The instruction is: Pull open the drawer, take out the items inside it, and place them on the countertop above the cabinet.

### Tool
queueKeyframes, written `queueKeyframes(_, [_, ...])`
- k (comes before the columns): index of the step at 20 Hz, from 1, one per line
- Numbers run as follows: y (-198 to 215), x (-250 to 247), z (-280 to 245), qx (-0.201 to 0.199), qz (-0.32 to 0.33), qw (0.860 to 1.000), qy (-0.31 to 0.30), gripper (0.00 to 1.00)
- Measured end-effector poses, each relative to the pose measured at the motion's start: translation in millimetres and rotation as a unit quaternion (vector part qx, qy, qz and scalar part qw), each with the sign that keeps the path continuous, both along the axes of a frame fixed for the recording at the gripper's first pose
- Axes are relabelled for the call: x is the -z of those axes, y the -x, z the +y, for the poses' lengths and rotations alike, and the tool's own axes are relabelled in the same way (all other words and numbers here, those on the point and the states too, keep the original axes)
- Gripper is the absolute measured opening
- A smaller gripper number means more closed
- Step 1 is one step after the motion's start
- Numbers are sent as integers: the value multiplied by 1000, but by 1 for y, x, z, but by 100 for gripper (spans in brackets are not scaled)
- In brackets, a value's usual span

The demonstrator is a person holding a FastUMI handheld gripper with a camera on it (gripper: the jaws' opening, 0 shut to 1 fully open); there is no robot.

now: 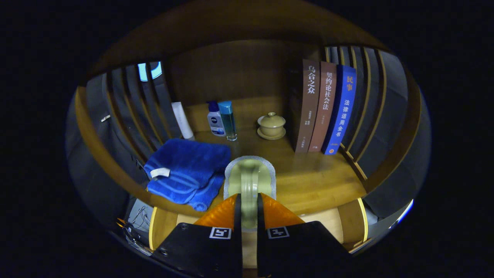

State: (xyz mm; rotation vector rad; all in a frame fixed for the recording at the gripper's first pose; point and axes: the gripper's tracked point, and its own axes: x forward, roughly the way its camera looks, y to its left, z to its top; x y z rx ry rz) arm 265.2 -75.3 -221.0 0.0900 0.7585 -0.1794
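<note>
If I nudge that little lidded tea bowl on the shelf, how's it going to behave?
The lidded tea bowl looks ceramic, so probably fragile. Its lid seems to rest loose and could slip off. It sits on a saucer, so a push may slide both. The gripper is shut on a pale green brush-like item.

Wood countertop [308,181]: towel [185,170]; bottles [222,119]; lidded cup [271,125]; books [324,108].

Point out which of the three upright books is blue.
The blue-spined book, the one farthest from the lidded ceramic cup; the other two have brown spines.
</note>
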Motion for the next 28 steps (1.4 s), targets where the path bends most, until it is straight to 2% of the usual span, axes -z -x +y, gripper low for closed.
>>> queueKeyframes(5, [-43, 19, -12, 12, 23, 1000, 0, 19])
queueKeyframes(9, [-49, 44, -19, 17, 52, 998, -2, 19])
queueKeyframes(11, [-53, 45, -21, 18, 42, 999, -4, 19])
queueKeyframes(13, [-57, 38, -19, 12, 31, 999, -4, 30])
queueKeyframes(17, [-52, 27, -18, 7, 12, 1000, 4, 100])
queueKeyframes(22, [-17, 3, -9, 9, -31, 999, -12, 100])
queueKeyframes(28, [80, -41, 20, -17, -139, 990, -8, 100])
